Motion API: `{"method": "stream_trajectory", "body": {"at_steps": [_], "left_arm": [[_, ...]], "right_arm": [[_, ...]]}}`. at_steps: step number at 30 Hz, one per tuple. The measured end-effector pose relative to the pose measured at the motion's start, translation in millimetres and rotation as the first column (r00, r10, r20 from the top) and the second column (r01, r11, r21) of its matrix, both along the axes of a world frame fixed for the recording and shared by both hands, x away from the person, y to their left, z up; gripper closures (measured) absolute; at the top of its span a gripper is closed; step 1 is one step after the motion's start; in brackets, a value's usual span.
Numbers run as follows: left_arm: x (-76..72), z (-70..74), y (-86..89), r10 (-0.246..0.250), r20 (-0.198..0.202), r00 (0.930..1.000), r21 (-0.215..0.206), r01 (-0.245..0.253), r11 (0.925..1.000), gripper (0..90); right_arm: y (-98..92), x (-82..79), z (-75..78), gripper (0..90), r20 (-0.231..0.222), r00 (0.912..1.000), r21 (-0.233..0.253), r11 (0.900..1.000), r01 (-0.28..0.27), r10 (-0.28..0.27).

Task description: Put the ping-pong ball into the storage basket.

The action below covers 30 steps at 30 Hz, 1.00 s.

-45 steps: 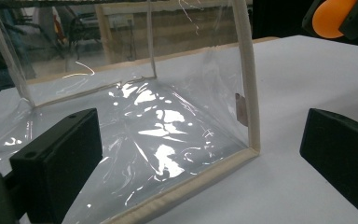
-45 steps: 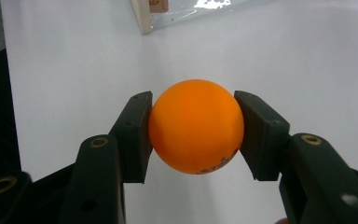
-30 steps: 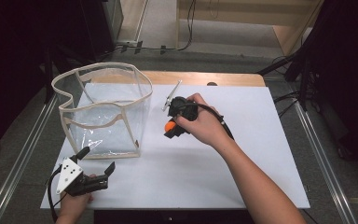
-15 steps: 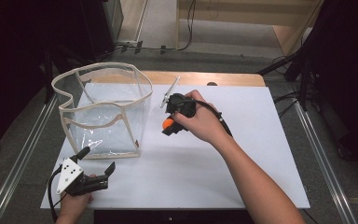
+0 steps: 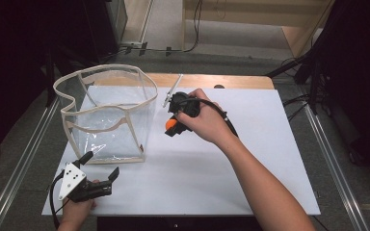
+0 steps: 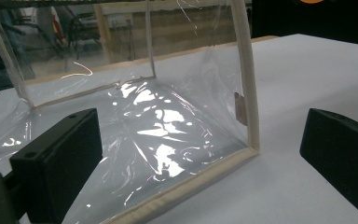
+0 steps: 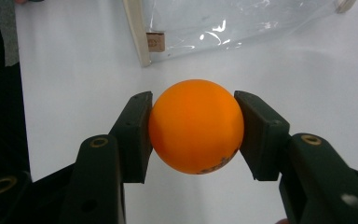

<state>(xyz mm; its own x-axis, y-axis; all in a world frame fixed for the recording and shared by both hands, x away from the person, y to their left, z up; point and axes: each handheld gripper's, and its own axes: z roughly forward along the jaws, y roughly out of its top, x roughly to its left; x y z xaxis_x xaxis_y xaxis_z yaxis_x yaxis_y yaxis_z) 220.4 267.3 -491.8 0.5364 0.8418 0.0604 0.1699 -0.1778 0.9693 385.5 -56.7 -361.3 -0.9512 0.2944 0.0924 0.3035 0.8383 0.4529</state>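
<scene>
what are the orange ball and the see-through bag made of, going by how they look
The orange ball looks like smooth matte plastic, likely a ping-pong ball: even colour, soft sheen, a dark printed mark low down. The clear bag looks like glossy soft vinyl film, creased with bright glare, and its cream edging seems a fabric or padded binding.

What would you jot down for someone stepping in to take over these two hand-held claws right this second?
Right claw: shut on the orange ball, gripped by both jaws and held above the white table, just right of the clear bag.
Left claw: open, holding nothing, at the table's near left corner, aimed at the bag's near lower edge.
Clear plastic bag with cream trim: standing upright, mouth open, nothing visible inside.
Done: ball picked up.
Left: probably carry the ball over the bag's open top and release it; the left claw may need to steady the bag.
</scene>
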Motion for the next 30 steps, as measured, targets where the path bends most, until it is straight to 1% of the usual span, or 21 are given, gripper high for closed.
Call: {"method": "stream_trajectory", "body": {"at_steps": [3,9,16,21,25,30], "left_arm": [[0.0,0.0,0.0,0.0,0.0,1.0,0.0,0.0,1.0,0.0],[0.0,0.0,0.1,-0.001,0.0,1.0,0.001,0.001,1.0,0.0],[0.0,0.0,0.1,-0.001,0.0,1.0,0.001,0.001,1.0,0.0],[0.0,0.0,0.0,-0.002,0.0,1.0,0.001,0.002,1.0,0.0],[0.0,0.0,0.0,-0.002,0.0,1.0,0.002,0.002,1.0,0.0],[0.1,0.0,0.0,-0.002,0.0,1.0,0.001,0.002,1.0,0.0]], "right_arm": [[1.5,0.5,2.9,47.2,0.004,1.0,-0.008,1.0,-0.002,0.002],[4.4,1.9,8.9,47.3,0.009,0.9999,0.001,1.0,-0.013,0.013],[6.8,3.2,15.9,47.2,0.012,0.9997,-0.003,1.0,-0.02,0.02],[7.6,4.5,19.1,47.2,0.012,0.9998,0.003,1.0,-0.019,0.019],[8.1,5.7,22.0,47.3,0.01,0.9997,0.004,1.0,-0.02,0.02],[8.7,7.8,26.6,47.4,-0.002,0.9996,0.012,1.0,-0.026,0.026]]}}
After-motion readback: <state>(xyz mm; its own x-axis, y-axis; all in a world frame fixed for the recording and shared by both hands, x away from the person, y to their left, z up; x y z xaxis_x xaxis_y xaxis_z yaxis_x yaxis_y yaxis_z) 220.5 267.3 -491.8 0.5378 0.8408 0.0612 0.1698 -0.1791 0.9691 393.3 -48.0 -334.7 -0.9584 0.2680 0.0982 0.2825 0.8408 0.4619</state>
